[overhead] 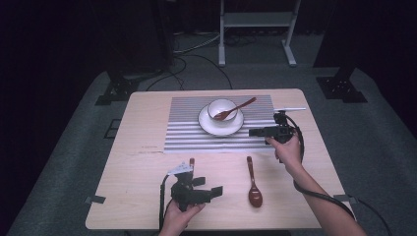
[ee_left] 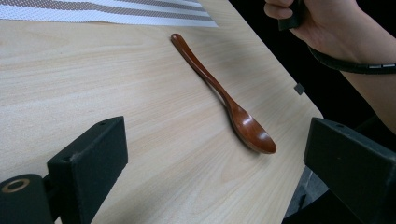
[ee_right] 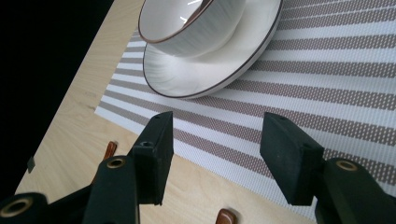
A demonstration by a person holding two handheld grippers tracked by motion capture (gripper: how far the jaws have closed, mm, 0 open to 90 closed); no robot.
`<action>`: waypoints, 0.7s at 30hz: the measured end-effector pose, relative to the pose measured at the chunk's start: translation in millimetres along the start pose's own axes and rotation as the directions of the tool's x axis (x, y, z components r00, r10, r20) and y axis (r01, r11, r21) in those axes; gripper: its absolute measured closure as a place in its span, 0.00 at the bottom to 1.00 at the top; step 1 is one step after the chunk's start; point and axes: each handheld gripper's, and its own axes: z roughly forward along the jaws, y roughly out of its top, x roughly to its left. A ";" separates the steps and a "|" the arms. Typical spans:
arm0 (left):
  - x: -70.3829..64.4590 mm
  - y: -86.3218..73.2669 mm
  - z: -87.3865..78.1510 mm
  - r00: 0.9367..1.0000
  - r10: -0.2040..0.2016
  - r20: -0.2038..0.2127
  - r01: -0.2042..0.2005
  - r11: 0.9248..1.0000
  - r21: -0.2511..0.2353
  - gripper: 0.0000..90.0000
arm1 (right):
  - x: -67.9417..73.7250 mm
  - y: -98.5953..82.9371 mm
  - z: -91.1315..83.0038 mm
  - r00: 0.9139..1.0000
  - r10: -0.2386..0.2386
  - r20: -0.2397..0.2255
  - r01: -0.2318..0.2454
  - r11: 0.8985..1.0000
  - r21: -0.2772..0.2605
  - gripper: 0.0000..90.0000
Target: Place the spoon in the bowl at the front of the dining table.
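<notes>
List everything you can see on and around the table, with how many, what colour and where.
Light wooden table: one, pale wood, centre of the high view.
Grey and white striped placemat: one, on the far half of the table.
White round plate: one, white with a dark rim, on the placemat.
White bowl: one, on the plate.
Red-brown wooden spoons: two; one rests in the bowl, handle over its rim; one lies on bare wood near the front edge.
White metal frame: one, on the floor beyond the table.
Black stand feet: two, on the floor left and right of the table's far corners.
Left tongs: black, open, near the front edge.
Right tongs: black, open, over the placemat's right side.
</notes>
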 end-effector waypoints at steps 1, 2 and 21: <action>0.0 0.0 0.0 1.000 0.000 0.000 0.000 1.000 0.001 0.06 | 0.1 -2.3 -0.1 1.000 -0.003 -0.001 0.003 1.000 0.004 0.48; 0.0 0.0 0.1 1.000 0.000 0.000 0.000 1.000 0.001 0.06 | 0.2 -3.4 -0.1 1.000 -0.005 -0.003 0.005 1.000 0.006 0.48; -0.5 -0.4 0.5 1.000 -0.001 -0.002 0.001 1.000 0.002 0.06 | 8.2 -27.3 1.1 0.999 -0.037 -0.032 0.039 0.998 0.057 0.47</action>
